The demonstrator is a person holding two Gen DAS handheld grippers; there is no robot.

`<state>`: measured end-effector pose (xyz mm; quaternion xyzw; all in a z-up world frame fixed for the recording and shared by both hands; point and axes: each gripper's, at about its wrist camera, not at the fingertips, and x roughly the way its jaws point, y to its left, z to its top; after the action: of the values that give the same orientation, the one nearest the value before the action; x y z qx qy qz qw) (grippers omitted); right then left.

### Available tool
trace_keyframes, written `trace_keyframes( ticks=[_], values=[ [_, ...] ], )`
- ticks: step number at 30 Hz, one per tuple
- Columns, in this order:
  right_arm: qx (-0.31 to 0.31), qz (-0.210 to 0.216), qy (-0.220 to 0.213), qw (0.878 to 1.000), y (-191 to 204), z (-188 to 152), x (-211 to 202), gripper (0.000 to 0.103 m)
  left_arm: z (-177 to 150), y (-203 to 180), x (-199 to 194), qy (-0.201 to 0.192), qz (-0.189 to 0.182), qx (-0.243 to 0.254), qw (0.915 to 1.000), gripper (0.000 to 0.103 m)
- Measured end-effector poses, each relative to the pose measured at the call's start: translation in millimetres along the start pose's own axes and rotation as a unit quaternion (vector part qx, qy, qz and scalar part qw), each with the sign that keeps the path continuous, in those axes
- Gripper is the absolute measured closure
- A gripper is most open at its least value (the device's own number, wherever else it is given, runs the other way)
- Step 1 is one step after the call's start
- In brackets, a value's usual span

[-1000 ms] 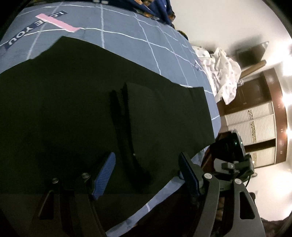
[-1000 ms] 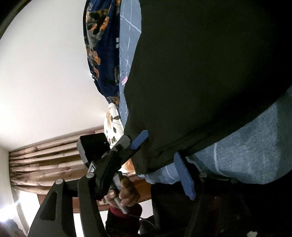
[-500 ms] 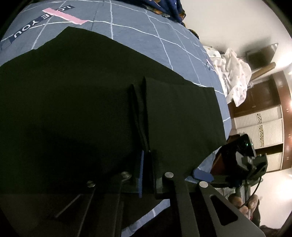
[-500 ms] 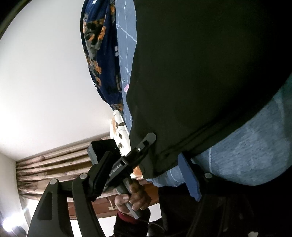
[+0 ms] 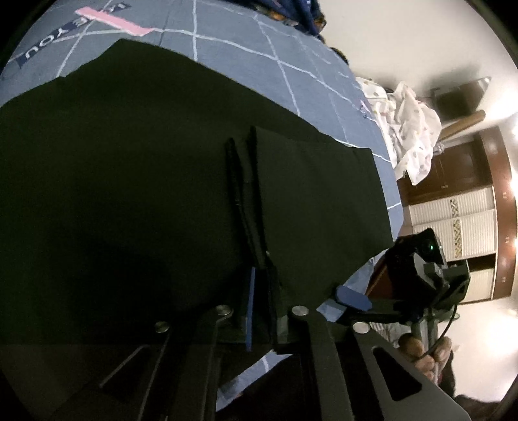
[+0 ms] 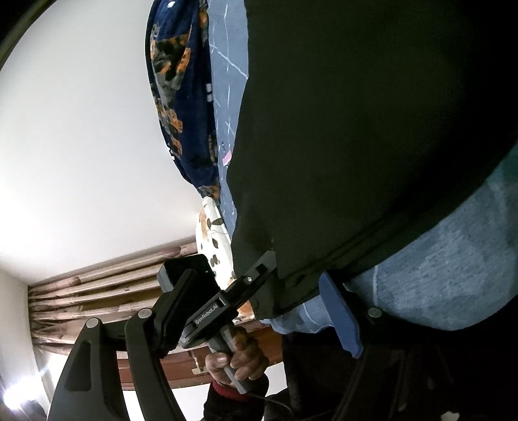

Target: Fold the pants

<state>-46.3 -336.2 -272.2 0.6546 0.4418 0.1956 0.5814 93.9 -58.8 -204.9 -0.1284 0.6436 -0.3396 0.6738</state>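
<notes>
Left tongs [image 5: 259,301] pinched on black pants [image 5: 129,181] hem, right tongs [image 6: 301,285] widening astride hem, legs running away

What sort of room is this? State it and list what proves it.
Most likely a bedroom: black pants lie spread on a bed with a blue checked bedsheet, a wooden wardrobe stands beside it, and curtains hang along one wall.

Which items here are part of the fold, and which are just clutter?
In the job:
- black fabric pants spread on the bed
- left gripper, shut on the pants' near hem
- right gripper, open at the hem

Lying about:
- white spotted cloth
- navy floral blanket
- pink tape strip
</notes>
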Motion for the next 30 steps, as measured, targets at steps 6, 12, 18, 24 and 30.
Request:
trace_keyframes(
  ticks=[6,12,18,24,30],
  values=[
    [-0.008,-0.013,-0.011,1.000,0.6,3.5,-4.3,0.028,8.4,-8.1,4.9,0.015,-0.006,-0.003,0.9999,0.069],
    [-0.007,-0.013,-0.011,1.000,-3.0,3.8,-6.5,0.028,13.2,-6.6,5.9,0.011,-0.042,-0.031,0.9986,0.051],
    [-0.023,0.002,0.030,0.999,4.7,-2.2,-1.0,0.026,15.9,-3.5,4.8,0.008,-0.056,-0.042,0.9975,0.050],
    [-0.029,0.015,0.048,0.998,18.2,-4.7,13.2,0.026,14.7,10.4,0.5,-0.005,-0.085,-0.085,0.9927,0.050],
    [-0.015,-0.038,0.026,0.999,12.3,0.1,20.5,0.031,14.4,9.2,0.2,-0.008,-0.074,-0.067,0.9950,0.049]
  ],
)
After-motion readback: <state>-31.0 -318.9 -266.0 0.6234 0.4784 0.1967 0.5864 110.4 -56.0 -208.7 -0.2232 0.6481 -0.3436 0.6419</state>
